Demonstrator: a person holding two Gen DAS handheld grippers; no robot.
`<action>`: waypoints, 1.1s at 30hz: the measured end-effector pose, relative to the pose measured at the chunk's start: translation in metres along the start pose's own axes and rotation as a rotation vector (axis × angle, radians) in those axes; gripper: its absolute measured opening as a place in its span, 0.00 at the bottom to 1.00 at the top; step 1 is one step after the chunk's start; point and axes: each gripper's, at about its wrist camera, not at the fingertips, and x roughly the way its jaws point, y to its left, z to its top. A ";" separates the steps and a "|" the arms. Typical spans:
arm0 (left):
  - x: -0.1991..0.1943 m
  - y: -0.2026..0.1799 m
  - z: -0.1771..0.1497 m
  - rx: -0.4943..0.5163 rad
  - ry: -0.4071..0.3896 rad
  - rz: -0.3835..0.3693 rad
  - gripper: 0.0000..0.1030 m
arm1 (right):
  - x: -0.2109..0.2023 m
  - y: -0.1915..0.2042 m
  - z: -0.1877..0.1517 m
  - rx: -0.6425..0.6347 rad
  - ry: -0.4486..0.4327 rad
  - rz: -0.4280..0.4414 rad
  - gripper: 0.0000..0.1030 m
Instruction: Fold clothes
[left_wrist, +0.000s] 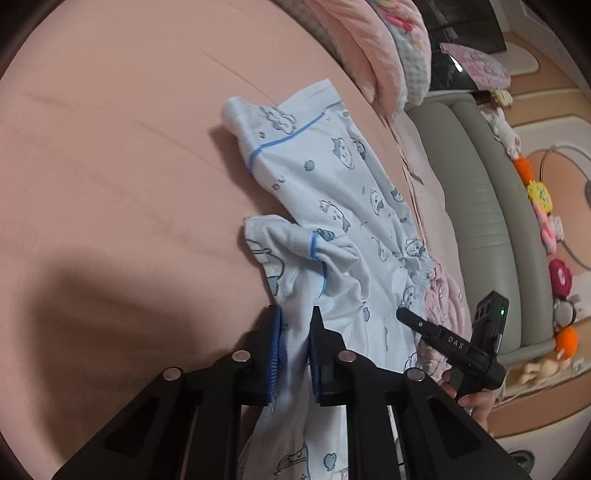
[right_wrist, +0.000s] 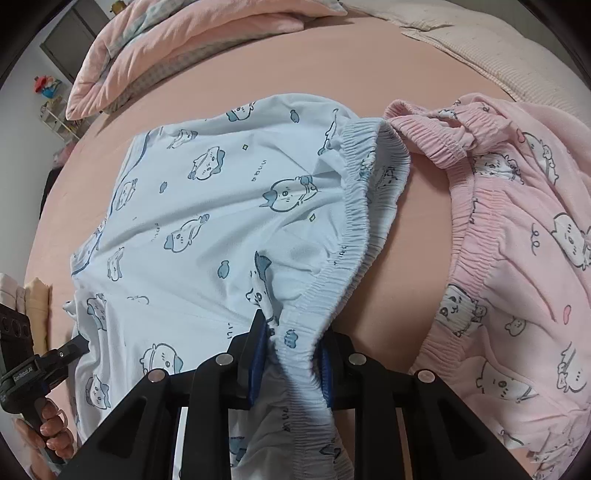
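Note:
Light-blue cartoon-print shorts (left_wrist: 332, 177) lie rumpled on the pink bed sheet (left_wrist: 110, 147). My left gripper (left_wrist: 295, 314) is shut on a bunched leg hem with blue piping, and cloth hangs down between its blue pads. In the right wrist view the shorts (right_wrist: 207, 206) spread out ahead, and my right gripper (right_wrist: 291, 332) is shut on their elastic waistband. Pink shorts (right_wrist: 517, 240) with the same print lie just right of the blue pair. The left gripper (right_wrist: 79, 345) shows at the left edge, held by a hand; the right gripper (left_wrist: 406, 317) shows in the left wrist view.
A pink quilt (right_wrist: 166, 44) is heaped at the far side of the bed. A grey padded bed edge (left_wrist: 480, 203) runs along the right, with plush toys (left_wrist: 539, 199) behind it. Folded clothes (right_wrist: 33, 299) are stacked at the left edge.

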 end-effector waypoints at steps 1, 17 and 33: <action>-0.001 0.000 0.001 -0.005 -0.003 0.004 0.10 | -0.001 -0.002 0.000 0.012 0.003 0.008 0.21; -0.042 -0.005 0.031 0.037 -0.089 0.134 0.10 | -0.007 0.010 -0.003 -0.074 0.009 -0.142 0.21; -0.037 -0.008 0.046 0.014 0.004 0.246 0.35 | -0.003 -0.006 0.003 0.021 0.029 -0.052 0.28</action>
